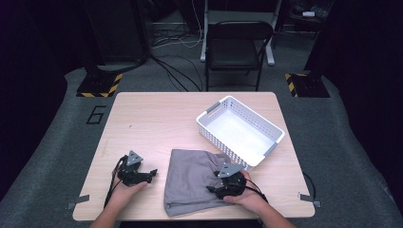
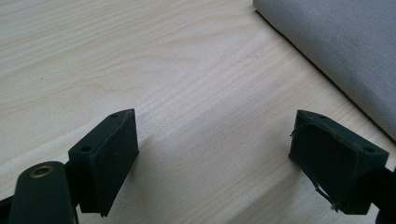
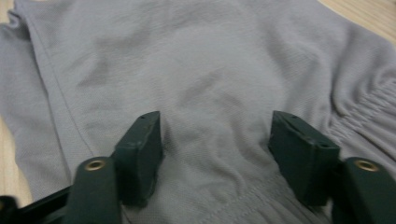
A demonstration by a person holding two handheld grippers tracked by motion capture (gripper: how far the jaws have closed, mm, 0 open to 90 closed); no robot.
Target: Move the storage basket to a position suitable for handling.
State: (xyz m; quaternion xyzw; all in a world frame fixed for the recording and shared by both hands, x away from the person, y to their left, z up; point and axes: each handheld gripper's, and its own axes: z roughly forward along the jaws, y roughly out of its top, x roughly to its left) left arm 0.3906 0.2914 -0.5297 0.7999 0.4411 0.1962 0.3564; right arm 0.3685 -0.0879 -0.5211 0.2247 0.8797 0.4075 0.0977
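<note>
- Grey folded fabric garment (image 1: 192, 180) lies flat on the pale wooden table (image 1: 157, 118), at the near edge, just in front of the basket.
- Right gripper (image 3: 215, 149) sits on the cloth near its elastic waistband, jaws apart with fabric bunching between them; the pads do not yet pinch it, so the grasp looks only begun.
- Left gripper (image 2: 210, 154) rests released over bare wood beside the garment's edge.
- Next move, likely: close fully on a fold of cloth, then lift without unfolding it.
- White perforated plastic basket (image 1: 240, 130) holds nothing.
</note>
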